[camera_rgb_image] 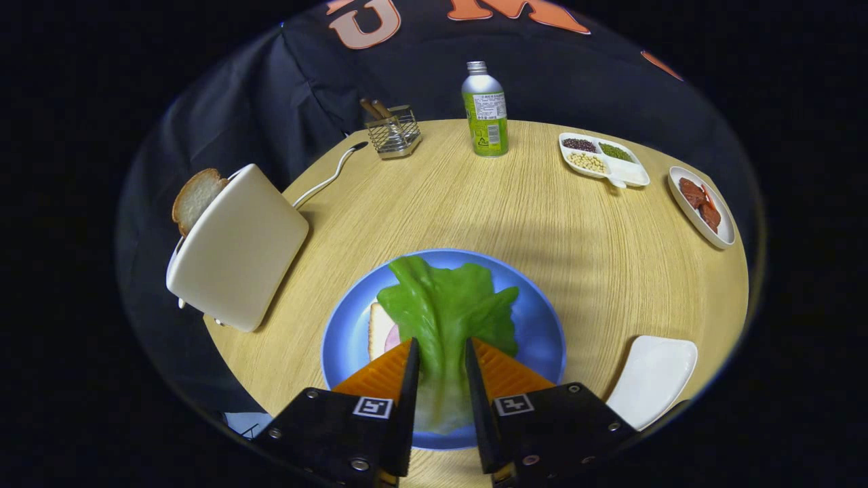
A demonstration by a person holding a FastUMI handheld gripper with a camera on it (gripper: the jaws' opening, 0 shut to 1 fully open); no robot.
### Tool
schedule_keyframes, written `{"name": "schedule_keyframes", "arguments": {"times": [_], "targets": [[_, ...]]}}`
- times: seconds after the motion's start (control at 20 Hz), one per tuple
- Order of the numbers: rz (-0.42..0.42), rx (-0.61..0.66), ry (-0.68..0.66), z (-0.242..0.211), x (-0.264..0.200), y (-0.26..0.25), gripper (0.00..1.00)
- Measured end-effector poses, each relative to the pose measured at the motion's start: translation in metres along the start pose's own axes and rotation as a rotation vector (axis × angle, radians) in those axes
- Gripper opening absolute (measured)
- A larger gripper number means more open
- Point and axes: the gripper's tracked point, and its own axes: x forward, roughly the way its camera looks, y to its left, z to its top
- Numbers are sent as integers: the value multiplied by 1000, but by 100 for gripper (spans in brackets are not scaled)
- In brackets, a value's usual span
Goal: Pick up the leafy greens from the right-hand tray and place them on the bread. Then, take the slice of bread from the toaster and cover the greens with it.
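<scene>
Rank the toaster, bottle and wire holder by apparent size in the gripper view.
1. Toaster, largest, though nearest to the gripper, which holds the greens.
2. Bottle.
3. Wire holder, smallest.

- We see our gripper [441,352] at the bottom centre of the frame, its two fingers narrowing toward their tips.
- Each finger carries a ribbed outer face.
- Both fingers sit on blocky black mounts, lower left and lower right.
- Each mount wears a square black-and-white marker.
- Round silver screws dot the mounts' corners and lower edges.
</scene>
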Motion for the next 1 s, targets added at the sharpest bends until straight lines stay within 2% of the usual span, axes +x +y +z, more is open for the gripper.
{"name": "schedule_keyframes", "arguments": {"times": [0.05,0.2,0.4,0.75,1.0], "targets": [[1,-3,-3,1,-1,2,48],[-2,-10,-21,8,-5,8,57],[7,-35,-23,17,-19,25,62],[76,-14,-40,50,-55,75,81],[84,-26,-50,73,-68,104,85]]}}
